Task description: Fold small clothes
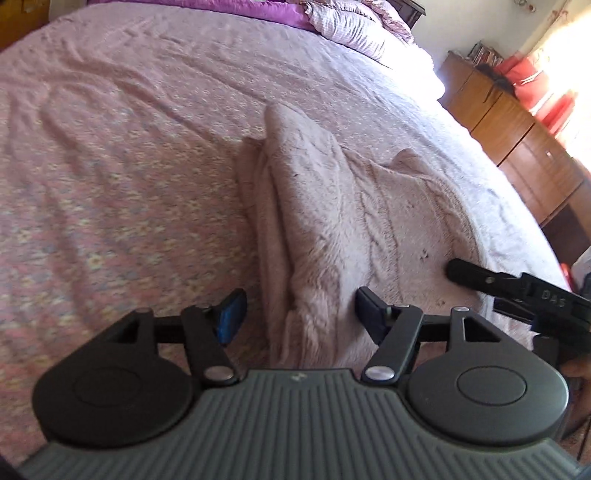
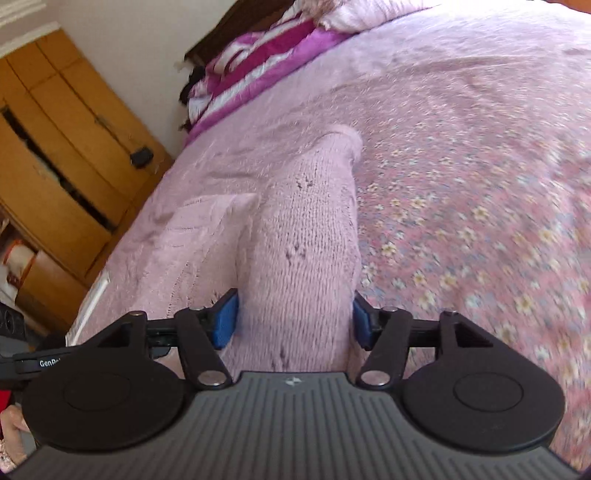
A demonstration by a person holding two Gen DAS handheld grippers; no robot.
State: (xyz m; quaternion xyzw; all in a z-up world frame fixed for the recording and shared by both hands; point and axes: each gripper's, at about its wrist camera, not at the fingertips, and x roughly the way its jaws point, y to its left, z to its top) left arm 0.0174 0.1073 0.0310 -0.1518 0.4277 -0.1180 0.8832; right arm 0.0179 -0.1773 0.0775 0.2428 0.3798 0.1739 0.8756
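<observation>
Left wrist view: both grippers, left gripper (image 1: pixel 297 314) and right gripper (image 2: pixel 293 317), are seen released over the pink knitted sweater (image 1: pixel 332 206), whose folded sleeve could be dragged open if snagged by the fingers.

Left wrist: close, angled down over bed (image 1: pixel 129 166), facing pillows (image 1: pixel 354 29) | Right wrist: close, angled down, facing bed's other side | Shared: pink knit (image 1: pixel 332 221) (image 2: pixel 306 240), bedspread
</observation>
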